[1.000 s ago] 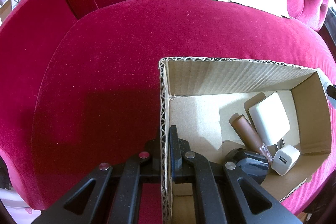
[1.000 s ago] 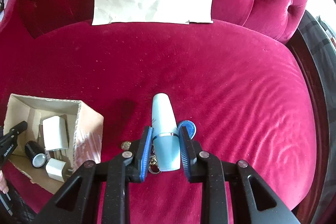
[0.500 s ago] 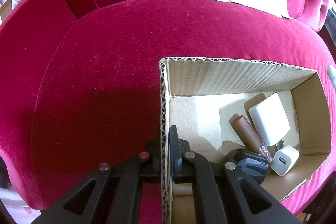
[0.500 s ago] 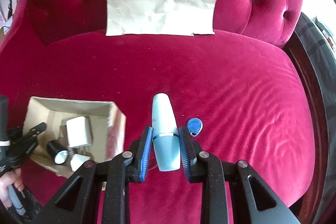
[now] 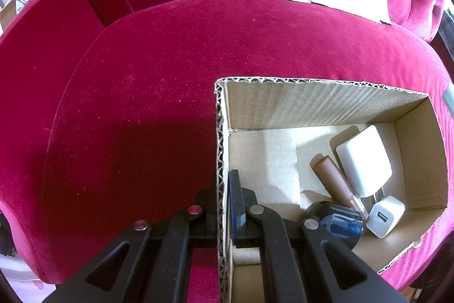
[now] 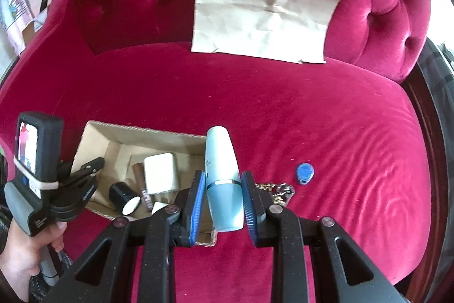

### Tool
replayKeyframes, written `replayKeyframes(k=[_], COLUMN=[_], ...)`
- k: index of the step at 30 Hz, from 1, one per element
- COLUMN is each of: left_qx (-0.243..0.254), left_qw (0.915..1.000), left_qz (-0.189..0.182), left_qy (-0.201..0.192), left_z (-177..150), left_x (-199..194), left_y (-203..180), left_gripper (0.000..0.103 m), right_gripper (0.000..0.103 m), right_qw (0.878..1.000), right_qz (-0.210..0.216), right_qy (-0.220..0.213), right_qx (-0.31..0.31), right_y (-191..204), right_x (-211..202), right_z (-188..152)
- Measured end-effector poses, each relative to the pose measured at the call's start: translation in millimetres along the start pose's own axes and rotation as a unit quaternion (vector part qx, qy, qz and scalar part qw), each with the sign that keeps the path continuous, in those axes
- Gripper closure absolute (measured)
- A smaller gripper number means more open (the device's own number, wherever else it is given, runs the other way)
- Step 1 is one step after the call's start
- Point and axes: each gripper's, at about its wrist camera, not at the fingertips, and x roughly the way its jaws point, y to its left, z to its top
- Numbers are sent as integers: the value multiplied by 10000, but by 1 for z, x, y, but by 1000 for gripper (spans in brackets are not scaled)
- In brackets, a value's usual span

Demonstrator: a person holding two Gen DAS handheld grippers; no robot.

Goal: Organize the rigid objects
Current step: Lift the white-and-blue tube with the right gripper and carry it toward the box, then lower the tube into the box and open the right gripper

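Note:
My right gripper (image 6: 222, 189) is shut on a pale blue bottle (image 6: 222, 175), carried above the red seat beside the right wall of the cardboard box (image 6: 159, 131). My left gripper (image 5: 222, 189) is shut on the box's left wall (image 5: 219, 146), one finger outside and one inside. In the box lie a large white charger (image 5: 364, 162), a small white USB charger (image 5: 384, 216), a brown tube (image 5: 336, 183) and a black cylinder (image 5: 337, 222). A blue key fob (image 6: 305, 172) and a gold chain (image 6: 276, 190) lie on the seat to the right of the bottle.
The red velvet sofa seat (image 6: 312, 110) spreads wide to the right of the box. A crumpled brown paper sheet (image 6: 261, 10) leans on the tufted backrest. A person's hand (image 6: 25, 254) holds the left gripper's handle at the lower left.
My right gripper has lifted the pale blue bottle off the seat and carried it left, up to the box's right wall. The fob and chain stay behind. The left gripper has kept still.

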Motion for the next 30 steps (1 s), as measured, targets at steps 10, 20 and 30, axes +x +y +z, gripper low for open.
replayKeyframes(k=[10,20,30], left_qx=[-16,-9,4], left_qw=[10000,10000,10000], left_qz=[-17,-9,-7], left_qy=[4,-4,-7], left_z=[1,-1,-1], left_x=[0,-1,-1], left_y=[2,3,1], left_gripper=[99,99,99], right_gripper=[76,76,76], right_qw=[9998,9989,9985], right_qz=[26,-23,-67], right_qy=[207,458,548], right_qx=[-78,-17,-17], right_y=[23,31,38], right_x=[18,43,53], right_z=[-9,-12,-15])
